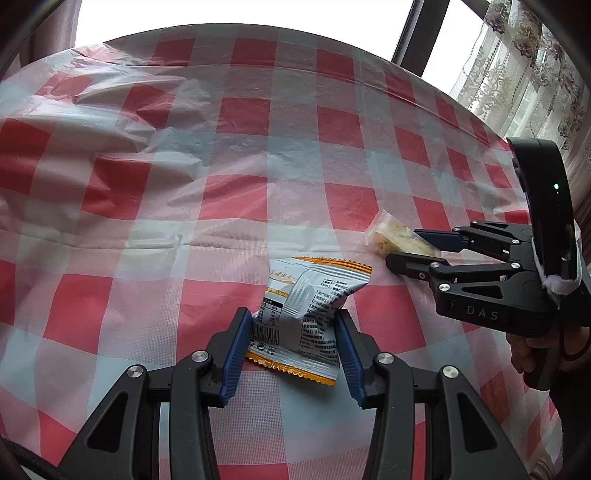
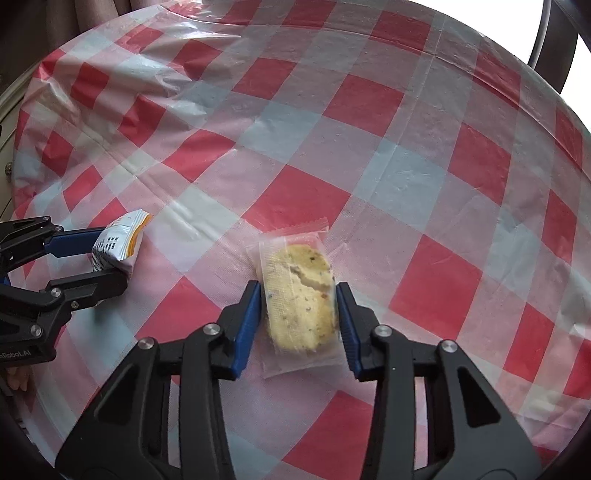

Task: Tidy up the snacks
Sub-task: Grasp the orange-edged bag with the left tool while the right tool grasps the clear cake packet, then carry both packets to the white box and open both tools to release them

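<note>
Holding silver-orange snack packet (image 1: 301,317) clenched in left claw (image 1: 293,332), 6 o'clock on tabletop (image 1: 229,166). Right claw (image 2: 299,314) pinching clear-wrapped cookie (image 2: 301,295), 3 o'clock of packet. My advice: squeeze gently, cookie cracks easily; lift level, keep packs apart.

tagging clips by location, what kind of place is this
Most likely a home dining spot: a table under a red-and-white checked plastic tablecloth, lace curtains beside a bright window, and two wrapped snacks, a foil packet and a clear-wrapped biscuit.
</note>
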`<state>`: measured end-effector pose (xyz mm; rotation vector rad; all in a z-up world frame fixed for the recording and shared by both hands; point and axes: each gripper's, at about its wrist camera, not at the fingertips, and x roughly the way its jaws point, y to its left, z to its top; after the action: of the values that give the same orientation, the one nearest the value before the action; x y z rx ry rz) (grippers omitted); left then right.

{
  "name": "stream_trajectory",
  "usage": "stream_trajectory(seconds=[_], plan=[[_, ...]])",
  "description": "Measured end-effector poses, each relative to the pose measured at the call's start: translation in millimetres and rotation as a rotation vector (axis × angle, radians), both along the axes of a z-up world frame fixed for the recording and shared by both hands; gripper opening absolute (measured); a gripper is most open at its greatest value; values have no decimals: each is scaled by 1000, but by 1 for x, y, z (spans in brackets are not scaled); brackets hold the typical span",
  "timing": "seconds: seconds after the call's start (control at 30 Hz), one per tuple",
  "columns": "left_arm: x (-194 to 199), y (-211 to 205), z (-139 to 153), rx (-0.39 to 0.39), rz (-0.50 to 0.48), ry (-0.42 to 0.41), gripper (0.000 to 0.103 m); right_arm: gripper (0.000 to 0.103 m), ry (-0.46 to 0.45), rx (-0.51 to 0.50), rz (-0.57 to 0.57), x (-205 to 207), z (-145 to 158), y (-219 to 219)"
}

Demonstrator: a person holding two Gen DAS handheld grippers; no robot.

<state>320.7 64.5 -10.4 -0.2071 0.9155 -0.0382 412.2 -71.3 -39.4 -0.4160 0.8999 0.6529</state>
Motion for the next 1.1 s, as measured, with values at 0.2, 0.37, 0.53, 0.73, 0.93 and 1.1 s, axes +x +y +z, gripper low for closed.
stream_trajectory(seconds=[0.2, 0.37, 0.53, 0.73, 0.93, 1.1], plan=[[1, -6, 1, 10, -10, 11, 47, 40, 6, 36, -130, -22, -1, -11], [2, -20, 1, 38, -39, 33, 47, 39, 2, 32, -223, -53, -1, -29], [-2, -41, 2, 26, -86, 56, 47, 39, 5, 14, -300, -77, -1, -55], [-8, -71, 3, 16, -142, 82, 46, 39, 27, 9, -359, -104, -1, -91], [-24, -99, 3, 17, -194, 101, 46, 39, 37, -17, -404, -128, 0, -121], [-39, -122, 4, 5, -240, 121, 46, 39, 48, -30, -434, -149, -1, -147]])
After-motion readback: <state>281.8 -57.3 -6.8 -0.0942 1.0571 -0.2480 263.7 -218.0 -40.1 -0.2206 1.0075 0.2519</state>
